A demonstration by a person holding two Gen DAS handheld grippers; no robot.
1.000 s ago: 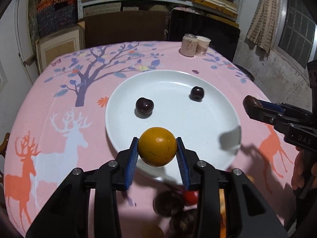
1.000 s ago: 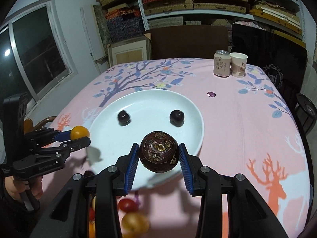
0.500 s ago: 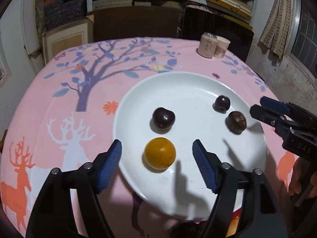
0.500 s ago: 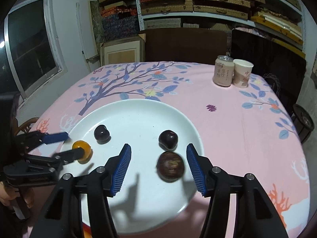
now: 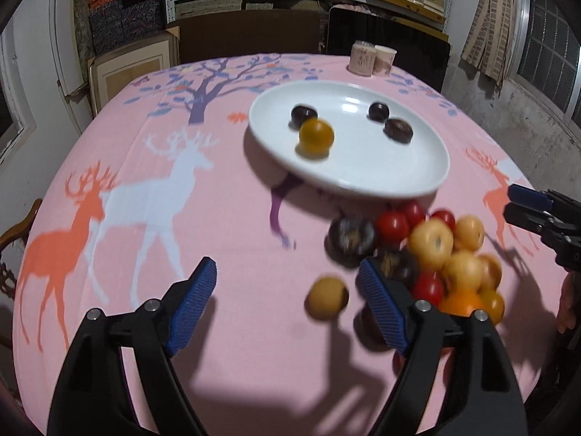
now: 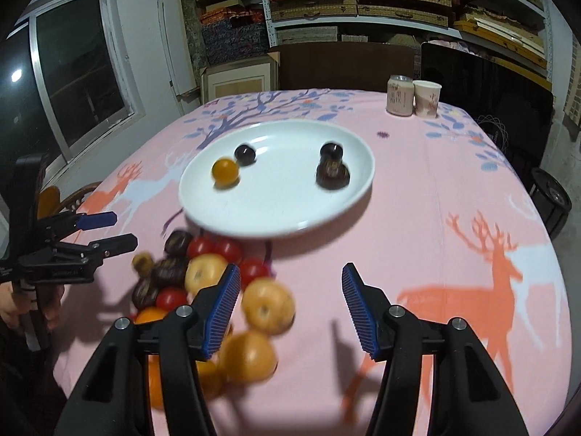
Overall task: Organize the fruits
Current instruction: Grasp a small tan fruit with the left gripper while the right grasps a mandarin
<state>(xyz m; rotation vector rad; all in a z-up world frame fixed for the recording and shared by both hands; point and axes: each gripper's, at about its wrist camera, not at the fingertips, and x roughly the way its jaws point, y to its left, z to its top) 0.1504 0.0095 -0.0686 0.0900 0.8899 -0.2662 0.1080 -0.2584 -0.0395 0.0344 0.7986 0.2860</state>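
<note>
A white plate (image 5: 363,189) (image 6: 276,225) holds an orange fruit (image 5: 316,136) (image 6: 225,170), a brown round fruit (image 5: 398,130) (image 6: 332,174) and two dark cherries (image 5: 303,114) (image 5: 378,110). In front of it lies a pile of red, yellow and dark fruit (image 5: 435,254) (image 6: 203,272). My left gripper (image 5: 287,272) (image 6: 105,232) hovers left of the pile, its jaws opening. A small tan fruit (image 5: 326,298) lies on the cloth by its right finger, untouched. My right gripper (image 6: 290,272) (image 5: 519,203) stands open over the pile's right side, with a yellow fruit (image 6: 268,305) below it, not gripped.
A drink can (image 6: 399,95) and a paper cup (image 6: 426,99) stand at the table's far right. A wooden chair back (image 5: 14,229) is at the left edge. Shelves and boxes line the back wall. A pink printed cloth covers the table.
Both grippers let go of their fruit, the orange one and the brown one, onto the plate. Both then drew back from the plate to the pile near the front edge, jaws wider.
</note>
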